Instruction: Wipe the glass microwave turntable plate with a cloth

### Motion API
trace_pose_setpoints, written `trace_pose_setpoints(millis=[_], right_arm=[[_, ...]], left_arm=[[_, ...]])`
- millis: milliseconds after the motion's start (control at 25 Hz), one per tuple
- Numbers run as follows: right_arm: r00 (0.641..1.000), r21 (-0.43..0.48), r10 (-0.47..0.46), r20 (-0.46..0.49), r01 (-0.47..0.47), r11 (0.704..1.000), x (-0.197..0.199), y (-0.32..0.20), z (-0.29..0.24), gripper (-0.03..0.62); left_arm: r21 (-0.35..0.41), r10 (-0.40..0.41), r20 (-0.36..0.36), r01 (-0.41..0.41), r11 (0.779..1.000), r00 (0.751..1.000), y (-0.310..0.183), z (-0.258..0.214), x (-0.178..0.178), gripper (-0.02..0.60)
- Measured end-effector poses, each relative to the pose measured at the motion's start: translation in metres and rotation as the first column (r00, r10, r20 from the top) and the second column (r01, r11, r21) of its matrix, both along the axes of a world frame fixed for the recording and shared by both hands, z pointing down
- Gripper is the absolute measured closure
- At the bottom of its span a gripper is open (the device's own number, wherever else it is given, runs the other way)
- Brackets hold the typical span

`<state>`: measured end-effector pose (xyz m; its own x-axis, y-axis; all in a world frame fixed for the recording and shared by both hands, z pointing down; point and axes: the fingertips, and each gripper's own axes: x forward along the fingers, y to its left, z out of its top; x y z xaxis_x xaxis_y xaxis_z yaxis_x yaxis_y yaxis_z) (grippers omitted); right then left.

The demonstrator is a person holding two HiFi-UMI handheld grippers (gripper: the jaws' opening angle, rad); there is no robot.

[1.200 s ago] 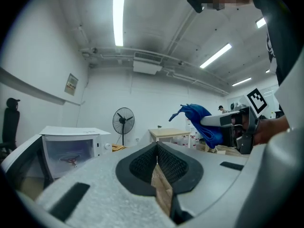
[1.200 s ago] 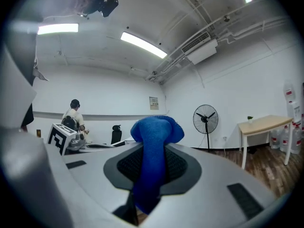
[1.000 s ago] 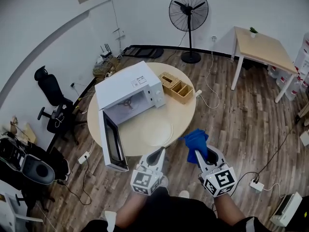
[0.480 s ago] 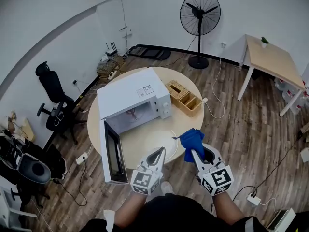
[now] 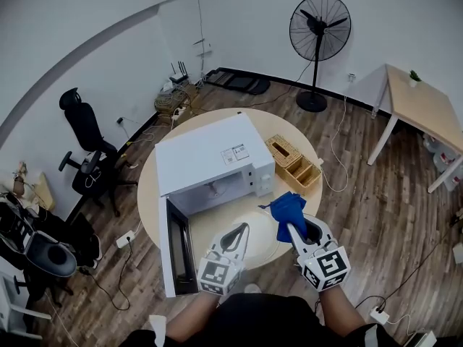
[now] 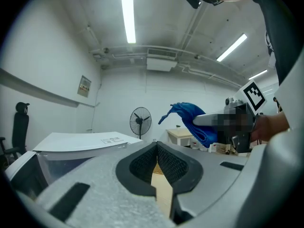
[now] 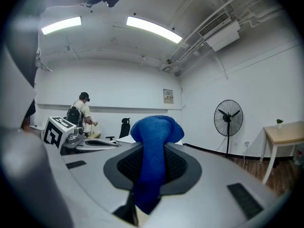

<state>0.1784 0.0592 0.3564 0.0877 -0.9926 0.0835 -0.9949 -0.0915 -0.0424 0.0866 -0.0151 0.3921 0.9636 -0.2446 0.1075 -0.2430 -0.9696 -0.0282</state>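
- The blue cloth (image 5: 288, 210) is clamped in the closed jaws of the right gripper (image 5: 291, 228) and bunched beyond their tips, ready for wiping.
- The left gripper (image 5: 237, 230) is held closed and empty.
- The glass plate (image 5: 262, 236) is laid on the table (image 5: 217, 225) between both grippers, outside the open microwave (image 5: 210, 154), presumably for reach.

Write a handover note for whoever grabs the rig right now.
Left gripper: fingers shut, empty, at the near-left edge of the clear round glass turntable plate.
Right gripper: shut on a bunched blue cloth, at the plate's right side.
Plate: out of the white microwave, flat on the round beige table in front of the open door.
Done: plate out, cloth in hand.
Left: wipe the plate; no cloth contact visible yet.
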Motion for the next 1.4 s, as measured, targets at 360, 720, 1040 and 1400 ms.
trace_pose_setpoints(millis=[360,720,1040,1400], right_arm=[[0.994,-0.022,-0.106,0.007,0.106,0.994,0.011,-0.069,0.002,0.517],[0.958,-0.04,-0.286,-0.026,0.285,0.958,0.024,-0.135,0.002,0.517],[0.926,-0.07,-0.377,0.024,0.377,0.923,0.025,-0.165,0.023,0.517],[0.868,-0.084,-0.494,0.044,0.496,0.864,-0.009,-0.178,0.054,0.522]], left_arm=[[0.003,-0.149,-0.029,0.149,0.989,0.988,-0.061,0.004,-0.012,0.575],[-0.008,-0.339,-0.008,0.339,0.941,0.941,-0.097,0.01,-0.011,0.575],[-0.027,-0.469,0.018,0.469,0.883,0.883,-0.11,0.024,-0.031,0.575],[-0.09,-0.528,0.089,0.534,0.84,0.845,-0.108,0.062,-0.064,0.575]])
